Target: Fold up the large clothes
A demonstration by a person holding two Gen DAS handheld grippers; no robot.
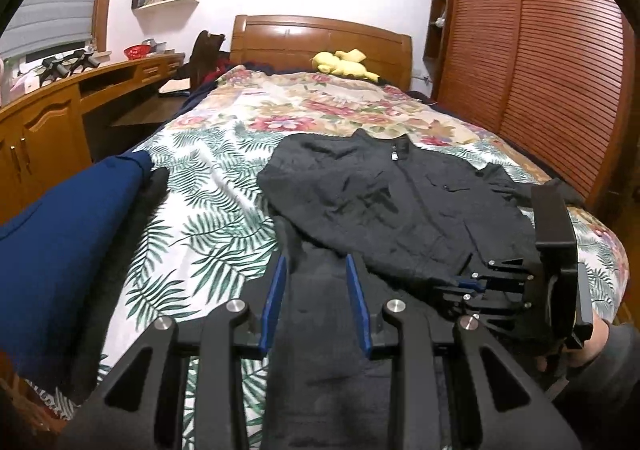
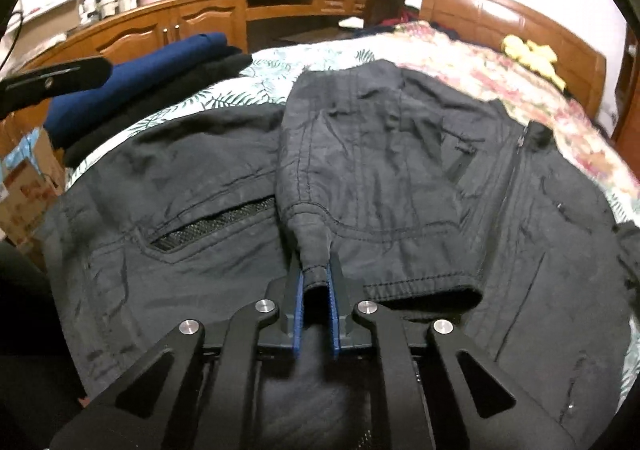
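Jacket (image 2: 400, 169) lies spread on the bed (image 1: 208, 185) ahead of both grippers. Right gripper (image 2: 317, 282) is clamped on its sleeve cuff (image 2: 316, 270). Left gripper (image 1: 316, 270) hangs with fingers apart over the hem.

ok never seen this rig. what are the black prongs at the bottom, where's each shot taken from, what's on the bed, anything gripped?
No robot: a person holds a two-finger gripper in each hand, with a fisheye camera on each looking along its fingers. The prongs are those fingers.

The left-wrist view shows the left gripper open, empty, over a dark jacket spread on the floral bedspread. The right gripper shows there too.

The right-wrist view shows the right gripper shut on the jacket's sleeve cuff, the sleeve folded across the body. Folded clothes are stacked beside it.
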